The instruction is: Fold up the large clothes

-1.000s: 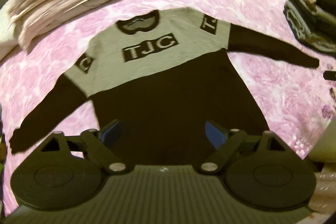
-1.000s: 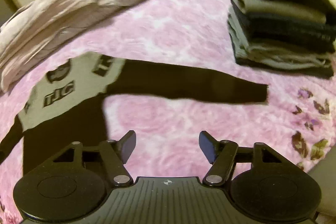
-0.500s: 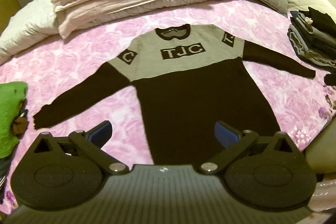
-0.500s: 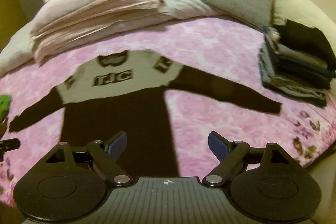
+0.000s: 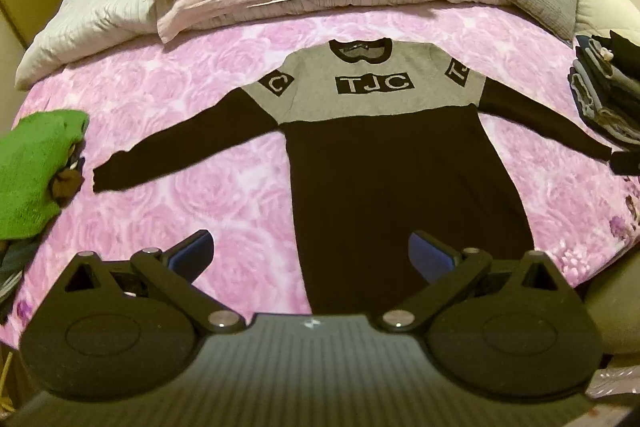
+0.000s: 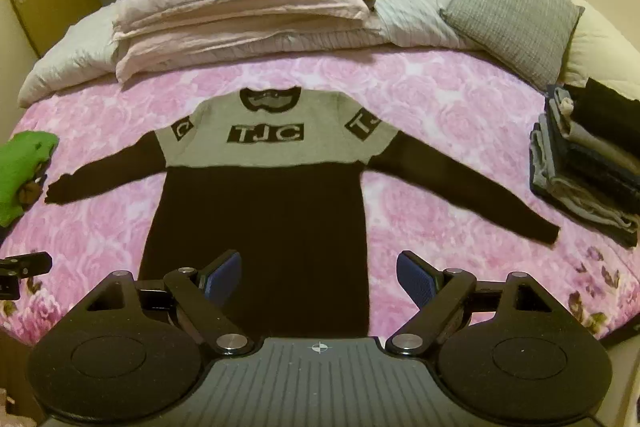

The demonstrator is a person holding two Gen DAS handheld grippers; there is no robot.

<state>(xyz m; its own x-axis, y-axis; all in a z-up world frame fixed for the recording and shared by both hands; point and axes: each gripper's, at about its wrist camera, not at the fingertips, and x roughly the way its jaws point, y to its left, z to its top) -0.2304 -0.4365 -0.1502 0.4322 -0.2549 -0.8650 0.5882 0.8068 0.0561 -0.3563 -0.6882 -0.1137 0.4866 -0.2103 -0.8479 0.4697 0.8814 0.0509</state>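
Sweater lay flat mid-bed, sleeves outstretched; left gripper and right gripper hovered above its hem, fingers spread, holding nothing.

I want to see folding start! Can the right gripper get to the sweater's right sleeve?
Probably yes. The right hand-held gripper is open and empty, and the black and grey knit sweater's right sleeve lies flat on the pink bedspread, uncovered.

— What are we working on?
— A bed under a pink rose-print cover.
— And on it?
— Our black-and-grey sweater lies flat, sleeves spread; folded bedding and a grey cushion beyond; stacked clothes right, green cloth left.
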